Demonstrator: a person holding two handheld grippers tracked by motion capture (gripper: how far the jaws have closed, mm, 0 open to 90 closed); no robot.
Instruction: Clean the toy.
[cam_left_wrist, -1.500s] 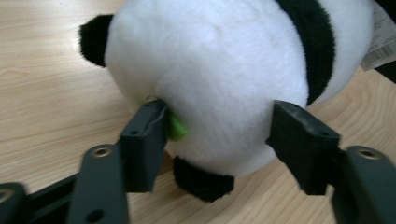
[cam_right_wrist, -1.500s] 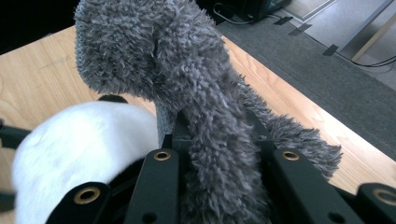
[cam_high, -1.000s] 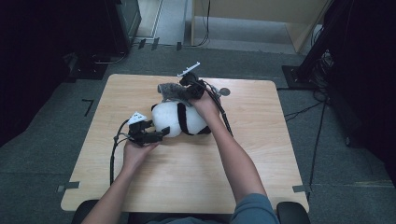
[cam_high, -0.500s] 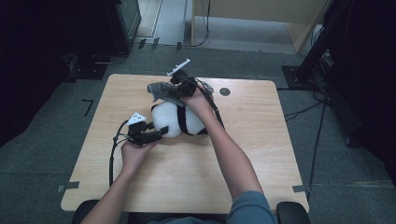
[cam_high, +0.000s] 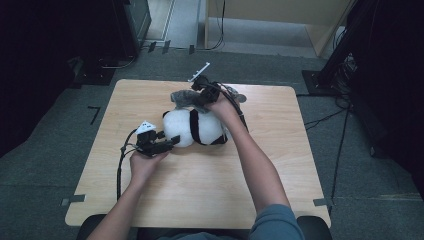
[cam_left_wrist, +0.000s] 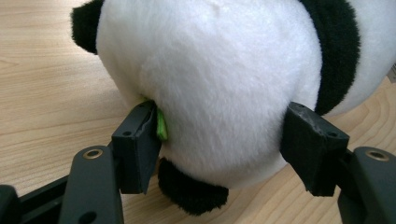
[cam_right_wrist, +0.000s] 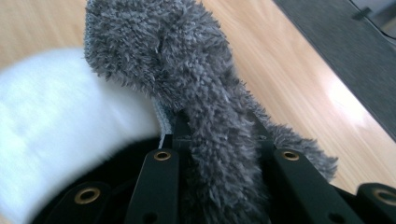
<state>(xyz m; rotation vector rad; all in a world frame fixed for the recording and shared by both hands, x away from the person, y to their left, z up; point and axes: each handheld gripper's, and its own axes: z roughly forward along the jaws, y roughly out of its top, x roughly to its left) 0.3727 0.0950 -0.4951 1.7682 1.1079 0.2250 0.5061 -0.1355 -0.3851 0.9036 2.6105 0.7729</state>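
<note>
A black-and-white plush panda (cam_high: 195, 127) lies in the middle of the wooden table (cam_high: 280, 165). My left gripper (cam_high: 172, 142) is on its white end from the left. In the left gripper view both pads press into the panda's (cam_left_wrist: 219, 70) fur, with a small green tag (cam_left_wrist: 161, 125) by the left pad. The left gripper's (cam_left_wrist: 224, 140) jaws have just been closing in, then eased slightly, with the panda between them. My right gripper (cam_high: 199, 96) hovers over the panda's far side, shut on a grey fuzzy cloth (cam_high: 181, 97). The cloth (cam_right_wrist: 187, 56) runs up between that gripper's (cam_right_wrist: 217, 135) jaws.
The left gripper's black cable (cam_high: 120, 165) loops over the table's left part. Beyond the far edge stand a dark cabinet (cam_high: 132, 20) at the back left and a black stand (cam_high: 330, 70) with floor cables at the right.
The right gripper swung left with the grey cloth above the panda, then came back a little to the right. The left hand has kept still at the panda.
</note>
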